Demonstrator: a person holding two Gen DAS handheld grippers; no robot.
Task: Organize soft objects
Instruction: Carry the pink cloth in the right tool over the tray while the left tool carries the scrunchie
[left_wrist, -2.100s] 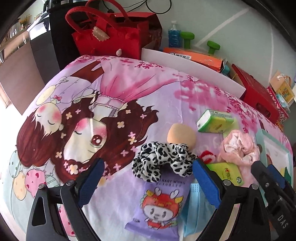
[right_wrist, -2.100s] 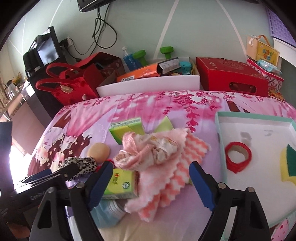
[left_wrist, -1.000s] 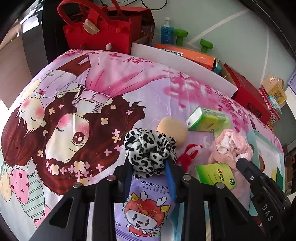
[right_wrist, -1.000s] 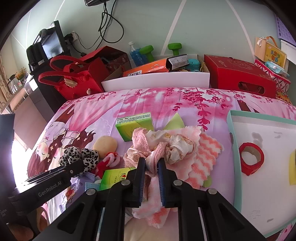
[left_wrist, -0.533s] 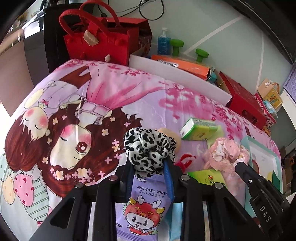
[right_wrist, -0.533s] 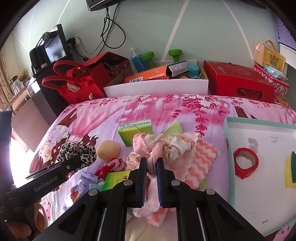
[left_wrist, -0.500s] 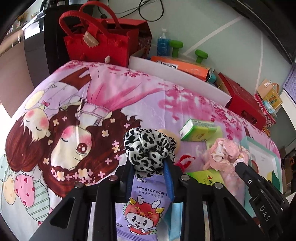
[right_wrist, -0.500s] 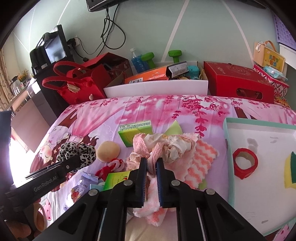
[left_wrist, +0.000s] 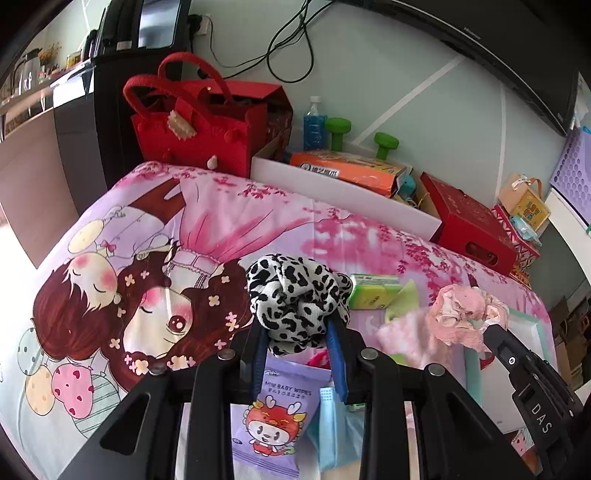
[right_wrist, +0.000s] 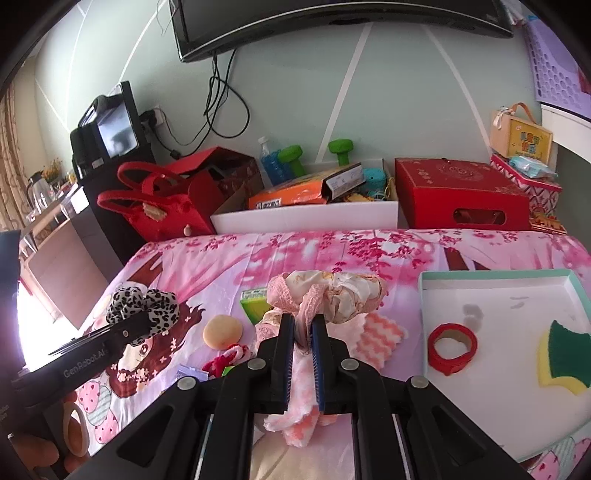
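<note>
Left claw: matt black plastic arms with blue ribbed pads and dull metal screws, closed on a leopard scrunchie of crinkled, ribbed cloth. Below it, a wipes pack of glossy printed film. Right claw: same matt plastic, pinching a pink scrunchie of lacy, satiny cloth. Beneath it, a towel of fluffy, wavy pile. Left of it, a sponge ball, matt and smooth. Right of it, a tray of matt card holding a tape roll, glossy red. Bedsheet: smooth printed cotton.
</note>
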